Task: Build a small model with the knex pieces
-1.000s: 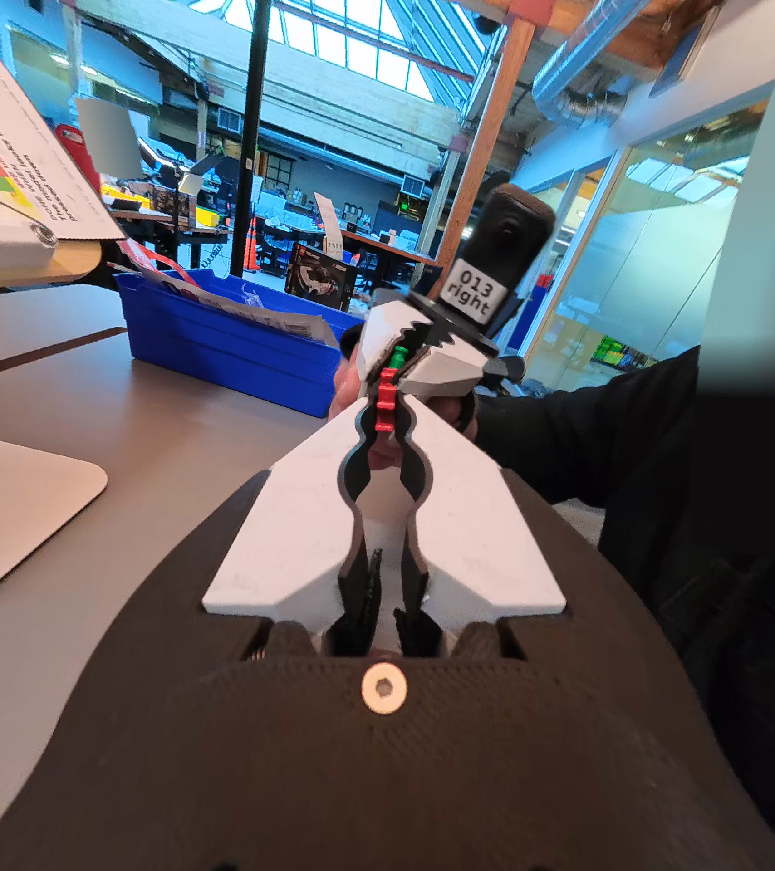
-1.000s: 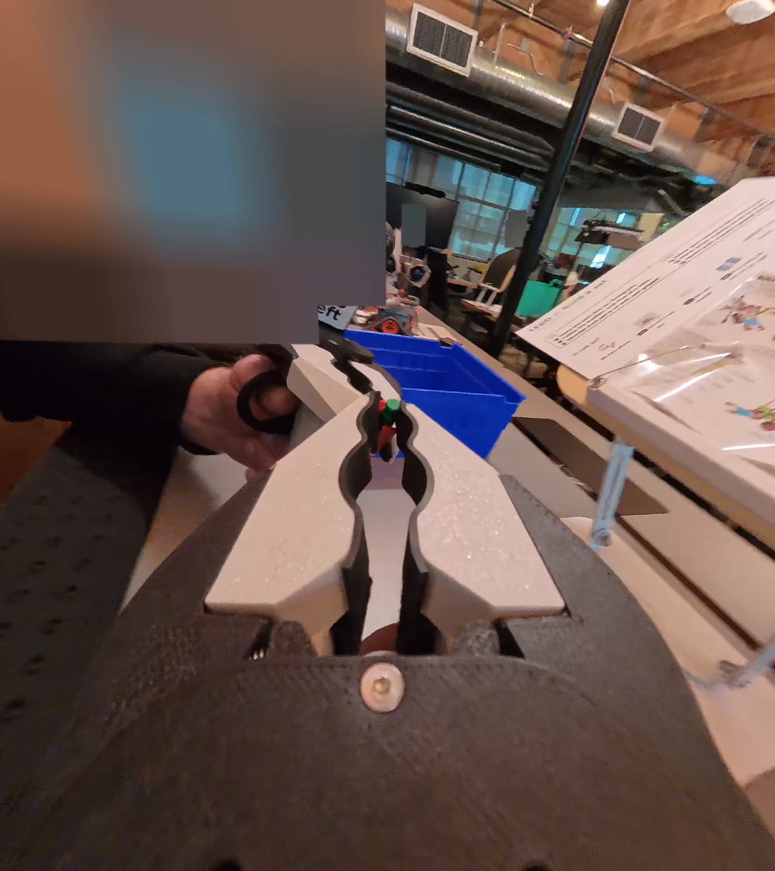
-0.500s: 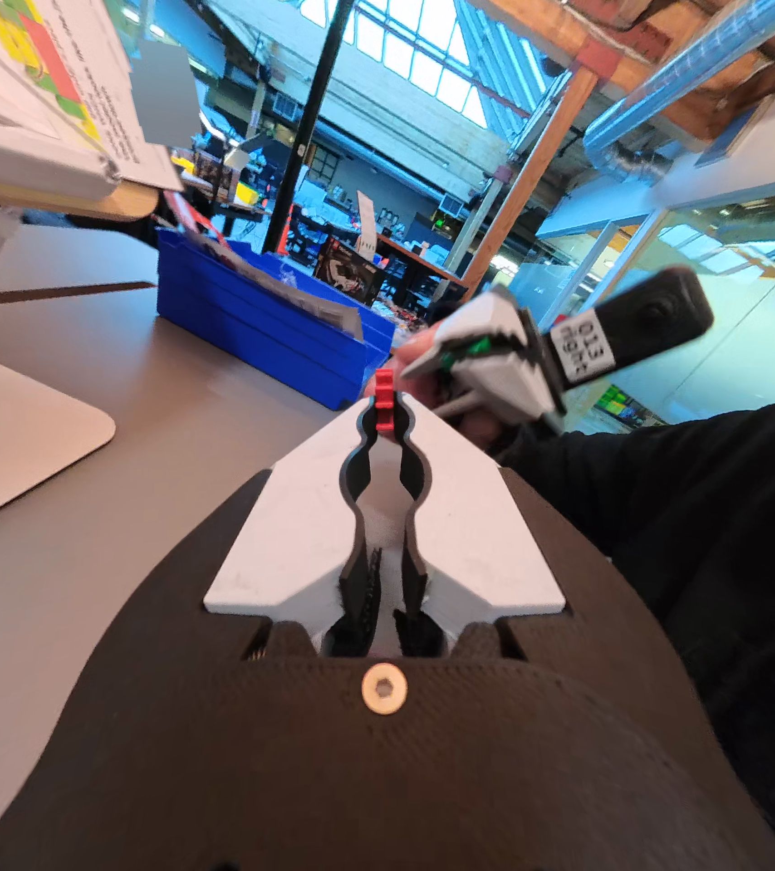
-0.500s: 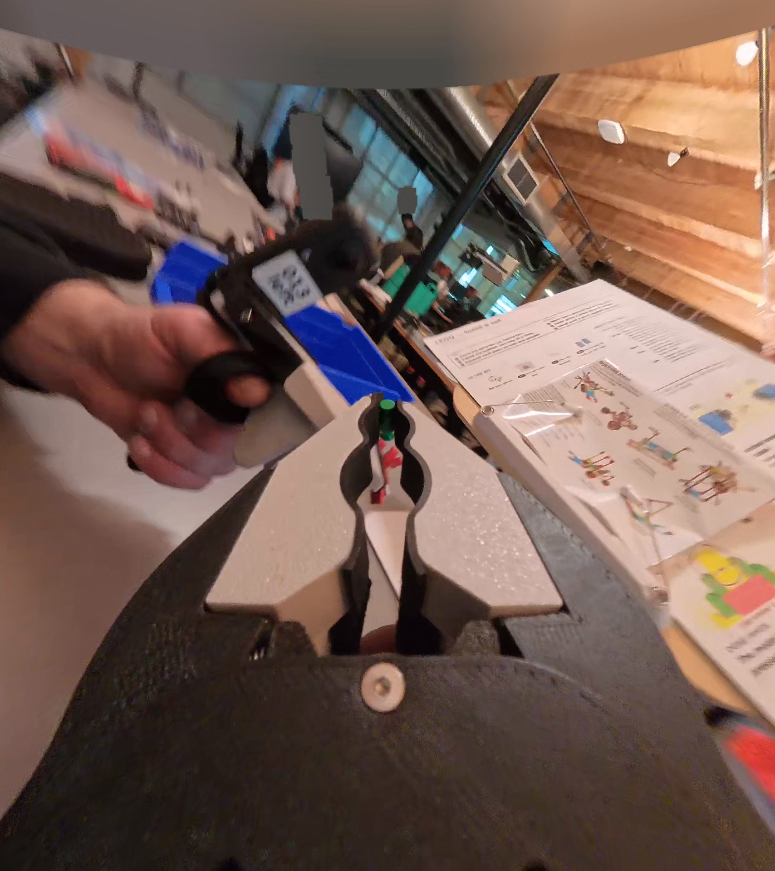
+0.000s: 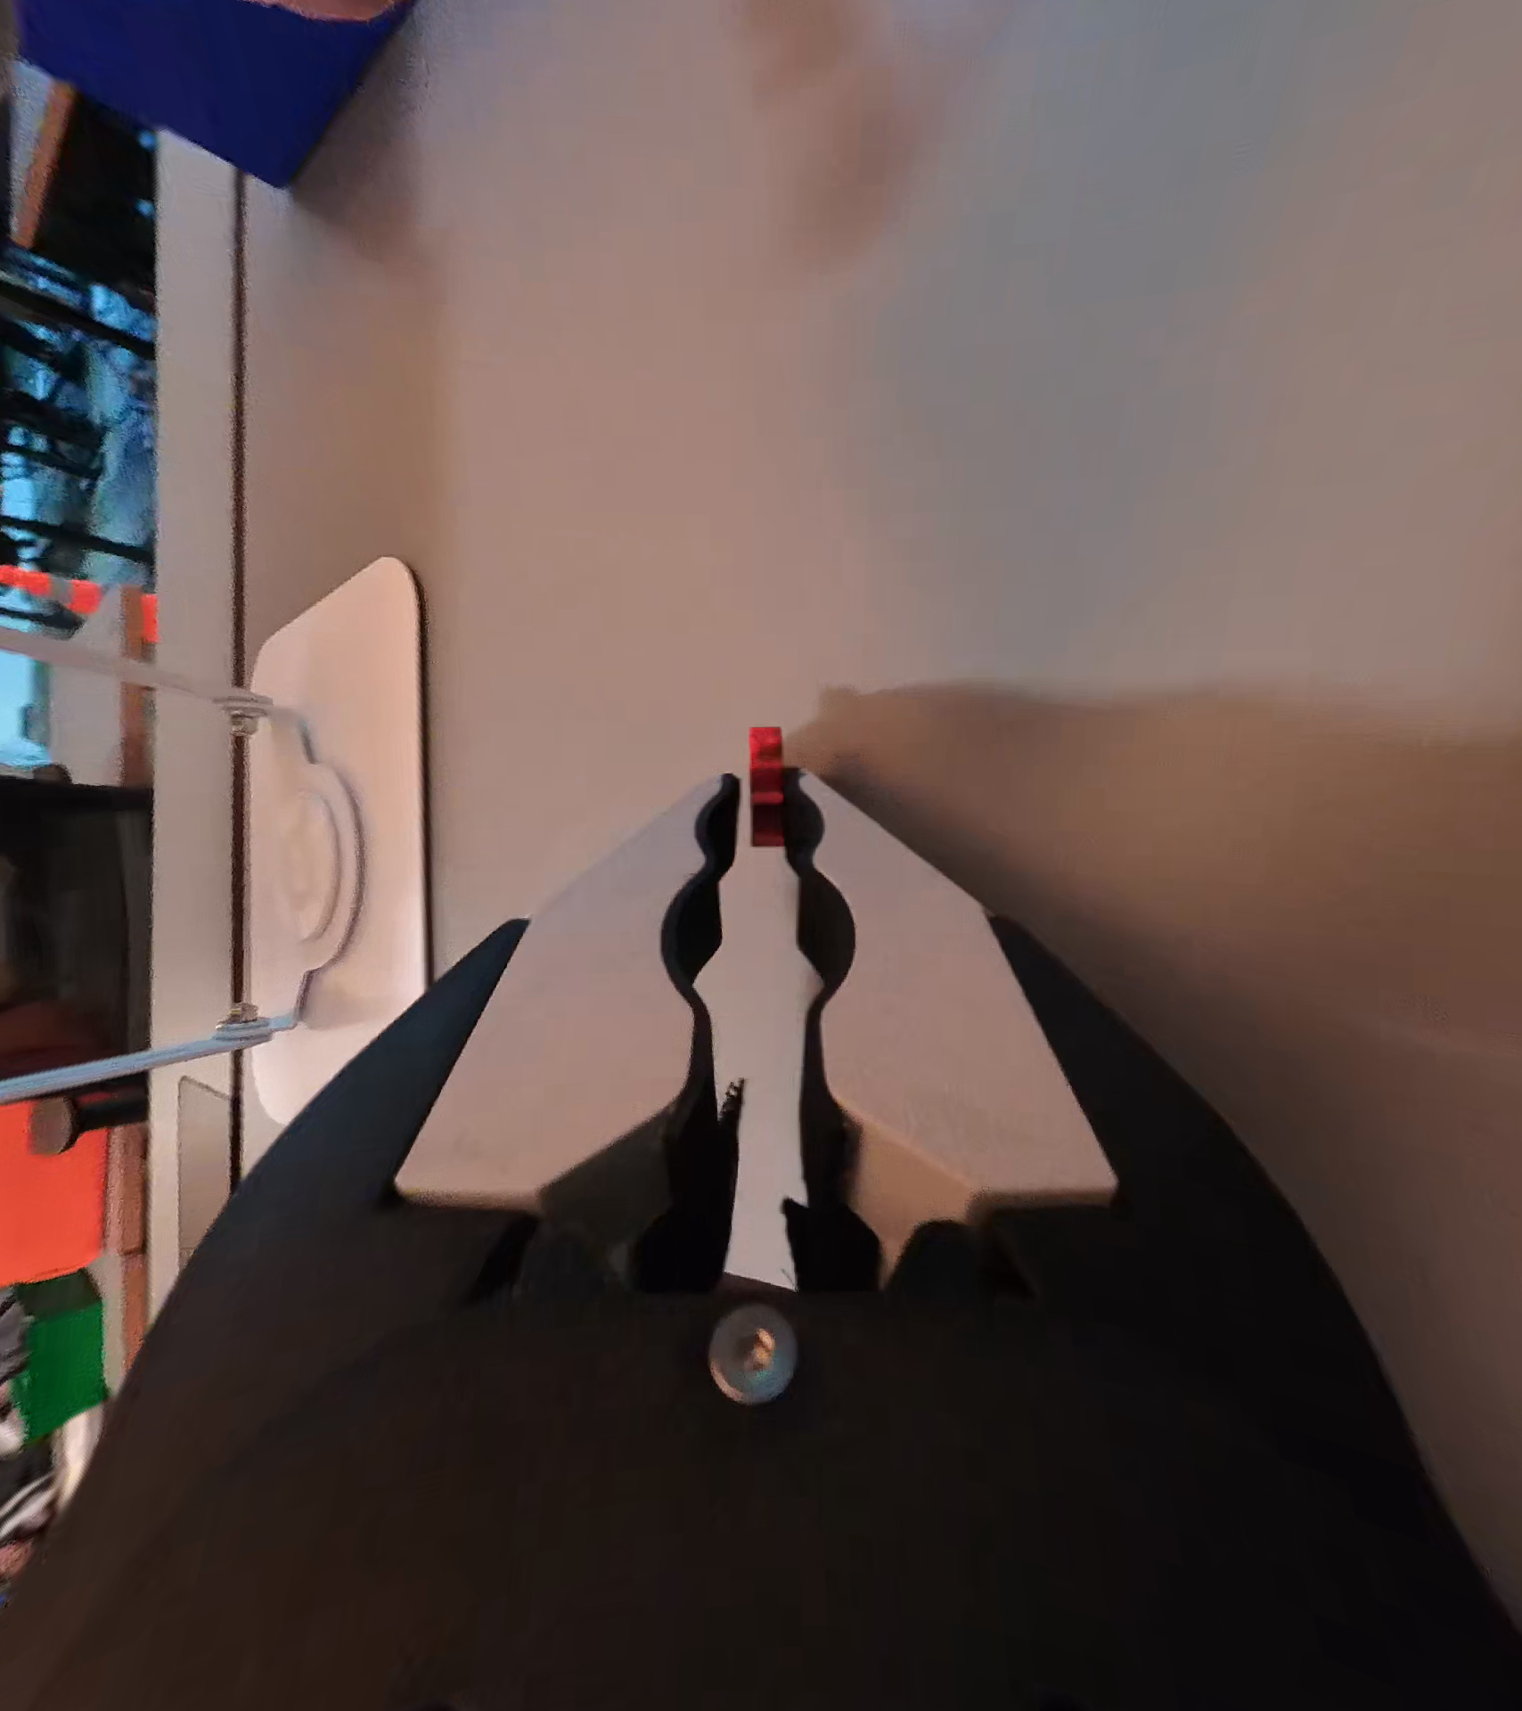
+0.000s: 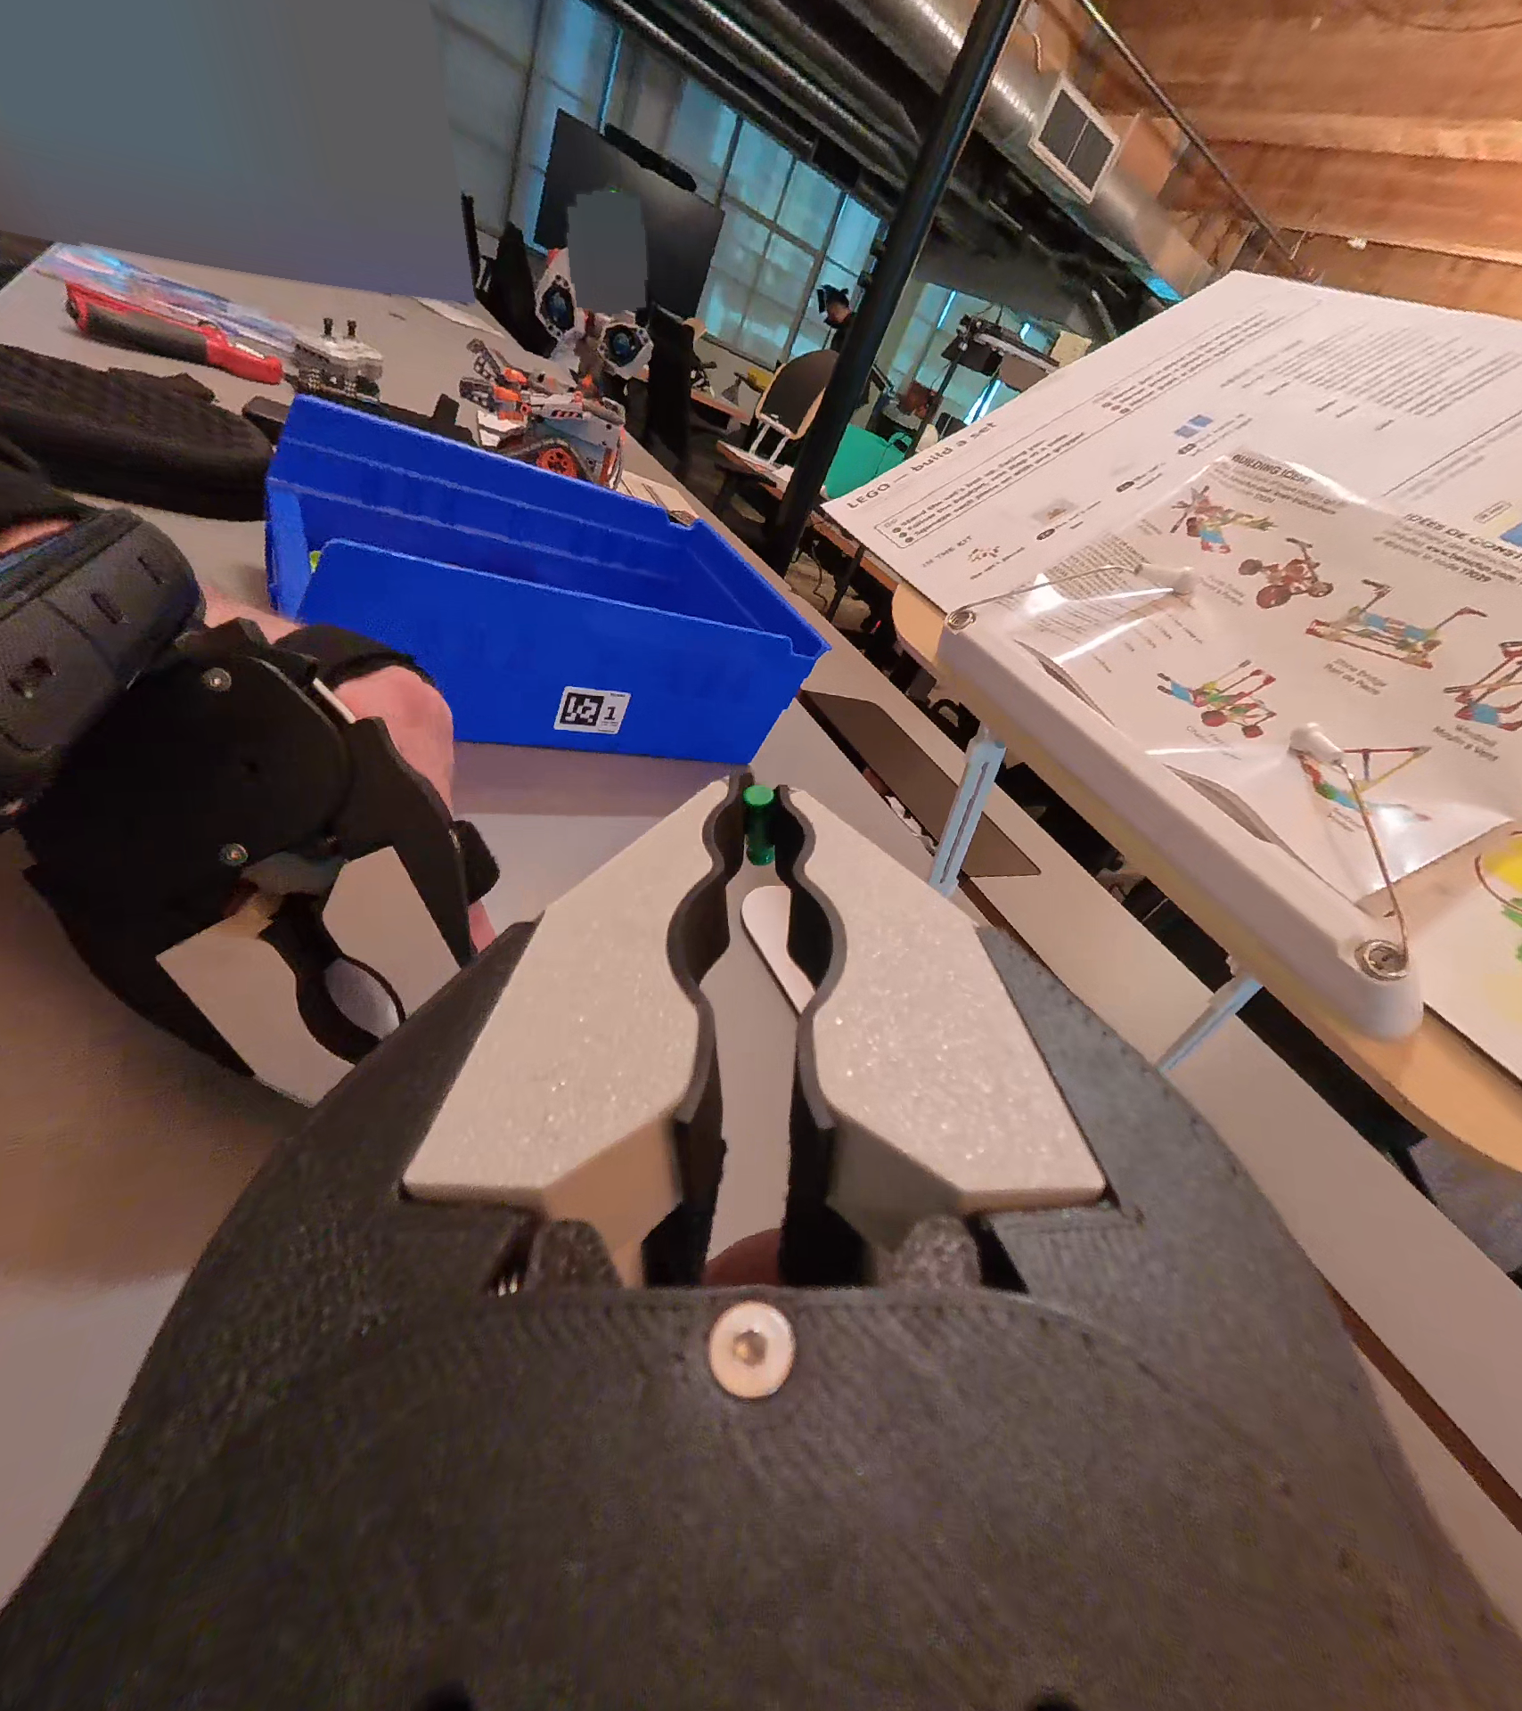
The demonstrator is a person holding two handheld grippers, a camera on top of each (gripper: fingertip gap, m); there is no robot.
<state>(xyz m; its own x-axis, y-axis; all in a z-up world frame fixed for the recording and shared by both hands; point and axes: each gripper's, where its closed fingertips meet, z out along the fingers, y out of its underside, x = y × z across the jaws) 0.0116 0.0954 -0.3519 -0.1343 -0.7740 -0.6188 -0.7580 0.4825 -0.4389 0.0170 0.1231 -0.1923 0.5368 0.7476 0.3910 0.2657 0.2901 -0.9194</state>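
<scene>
Red piece (image 5: 765, 787) and green peg (image 6: 757, 824) are apart now; a moment ago they met. Your left gripper (image 5: 762, 796) pinches the red one over the bench (image 5: 1109, 417), maybe touching. Your right gripper (image 6: 755, 819) pinches the green one near the blue bin (image 6: 554, 648).

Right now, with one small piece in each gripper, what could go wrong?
1. The left gripper pinches the red piece only at its fingertips, and part sticks out beyond them; a bump on the table might knock it loose.
2. The right gripper holds the green peg just as shallowly, so it could slip or twist out.
</scene>
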